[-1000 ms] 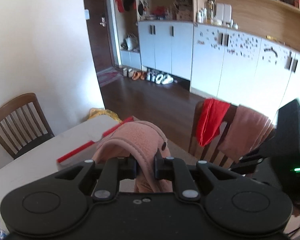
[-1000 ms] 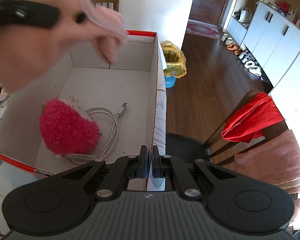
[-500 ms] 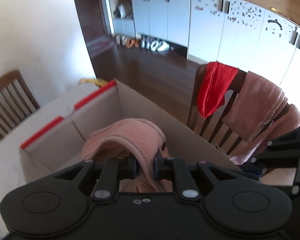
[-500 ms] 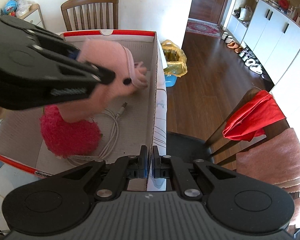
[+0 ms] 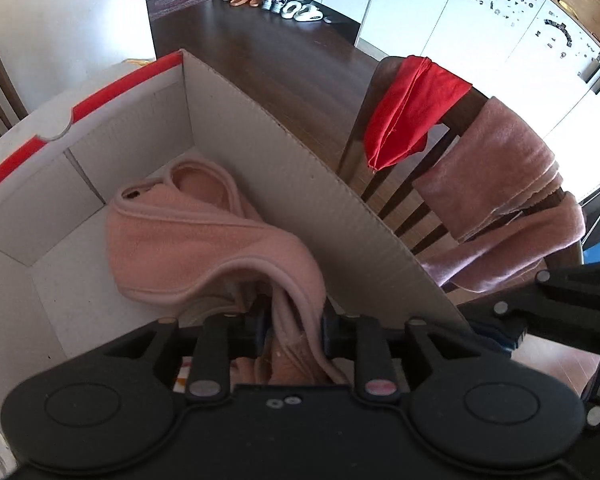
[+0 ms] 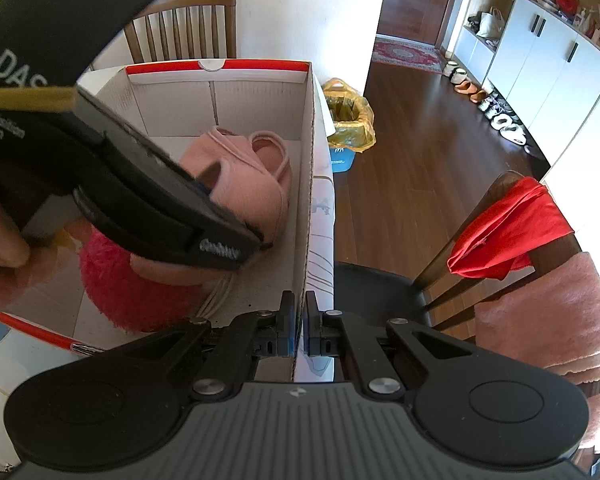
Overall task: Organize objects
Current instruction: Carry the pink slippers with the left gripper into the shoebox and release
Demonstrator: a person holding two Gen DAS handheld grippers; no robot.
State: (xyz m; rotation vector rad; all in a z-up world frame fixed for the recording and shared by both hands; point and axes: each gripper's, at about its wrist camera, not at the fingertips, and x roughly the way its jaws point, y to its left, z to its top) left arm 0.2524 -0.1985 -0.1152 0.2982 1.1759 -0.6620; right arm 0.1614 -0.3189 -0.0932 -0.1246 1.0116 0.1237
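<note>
Pink garment (image 5: 204, 248) between opening left jaws

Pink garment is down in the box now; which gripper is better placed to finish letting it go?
Left. The left gripper is inside the cardboard box, jaws opening with the pink garment between them. The right gripper is shut on the box wall.

We are seeing the cloth item (image 5: 204, 248) lying inside the box (image 5: 284, 168), partly over the plush toy (image 6: 128, 292), with a cable (image 6: 220, 294) beside it. The chair (image 6: 496, 240) is standing right of the box, carrying draped cloths (image 5: 412, 108), and another chair (image 6: 180, 24) is standing behind the box.
</note>
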